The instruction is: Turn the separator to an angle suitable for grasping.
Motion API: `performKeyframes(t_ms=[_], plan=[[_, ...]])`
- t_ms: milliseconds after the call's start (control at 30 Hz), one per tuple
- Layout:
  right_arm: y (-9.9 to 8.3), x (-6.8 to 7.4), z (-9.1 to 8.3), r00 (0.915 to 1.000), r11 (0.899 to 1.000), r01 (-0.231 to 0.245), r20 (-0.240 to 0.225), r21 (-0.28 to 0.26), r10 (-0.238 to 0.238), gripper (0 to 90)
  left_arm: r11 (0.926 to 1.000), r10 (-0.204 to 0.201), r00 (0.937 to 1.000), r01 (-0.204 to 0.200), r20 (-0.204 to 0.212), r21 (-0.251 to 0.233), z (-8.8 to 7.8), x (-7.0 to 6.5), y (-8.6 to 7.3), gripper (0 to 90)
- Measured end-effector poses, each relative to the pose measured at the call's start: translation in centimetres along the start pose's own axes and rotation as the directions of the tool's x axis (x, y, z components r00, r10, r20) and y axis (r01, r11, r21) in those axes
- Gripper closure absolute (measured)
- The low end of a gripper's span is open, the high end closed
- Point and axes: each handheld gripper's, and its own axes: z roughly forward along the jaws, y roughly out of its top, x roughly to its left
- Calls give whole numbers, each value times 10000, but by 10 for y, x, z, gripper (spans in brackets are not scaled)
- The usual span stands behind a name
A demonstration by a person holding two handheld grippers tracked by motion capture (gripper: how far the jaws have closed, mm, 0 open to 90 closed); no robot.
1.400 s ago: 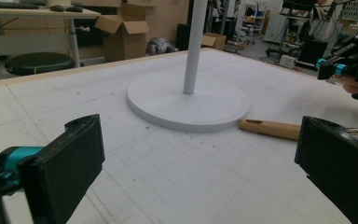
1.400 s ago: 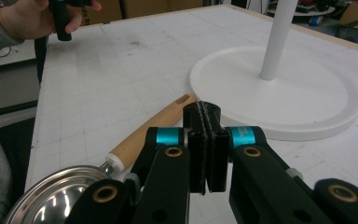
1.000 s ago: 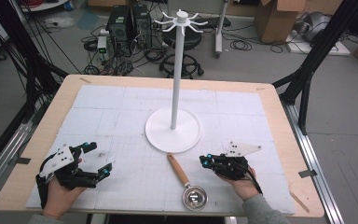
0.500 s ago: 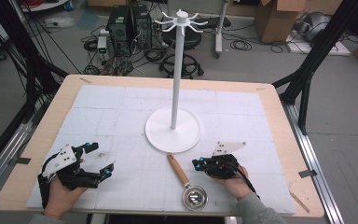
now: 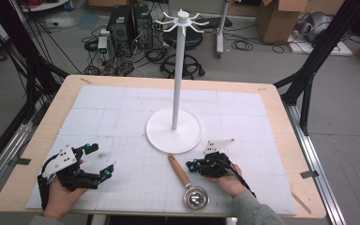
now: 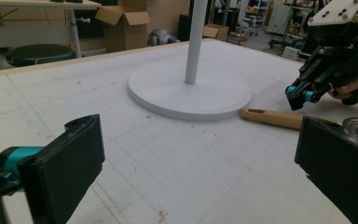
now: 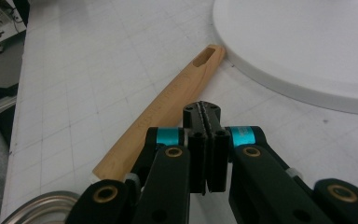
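Note:
A ladle with a wooden handle (image 5: 179, 170) and a steel bowl (image 5: 196, 198) lies on the white mat near the front edge. The handle (image 7: 161, 112) has a slot at its far end, close to the white stand's base (image 5: 173, 130). My right gripper (image 5: 191, 165) is shut with nothing in it, its tips just right of the handle and hovering over it in the right gripper view (image 7: 202, 108). At the front left my left gripper (image 5: 98, 161) is open and holds nothing. The left gripper view shows its jaws wide apart (image 6: 200, 163), with the right gripper (image 6: 298, 94) beyond.
The stand's tall white pole (image 5: 178, 77) ends in a ring of hooks (image 5: 183, 19). The wooden table edge (image 5: 281, 117) frames the mat. Cardboard boxes, cables and a stool stand on the floor behind the table.
My right gripper has moved left across the mat toward the ladle's handle and sunk a little. The left gripper has stayed where it was.

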Motion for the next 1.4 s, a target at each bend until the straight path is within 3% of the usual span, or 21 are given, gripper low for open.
performKeyframes(t_ms=[167, 667, 1400], plan=[[5, 0, 10, 10000, 9995, -8, 36, 309, 7, 900, 10000, 34, 10000, -34, -37, 15, -1, 0, 0, 18], [14, -2, 24, 9993, 9984, -124, 363, 553, 104, 900, 10000, -60, 9999, 60, -82, 50, -3, 1, -1, 18], [26, -1, 37, 9993, 9964, -286, 260, 792, 266, 900, 10000, -58, 9998, 59, -208, 60, -7, 4, -3, 18]])
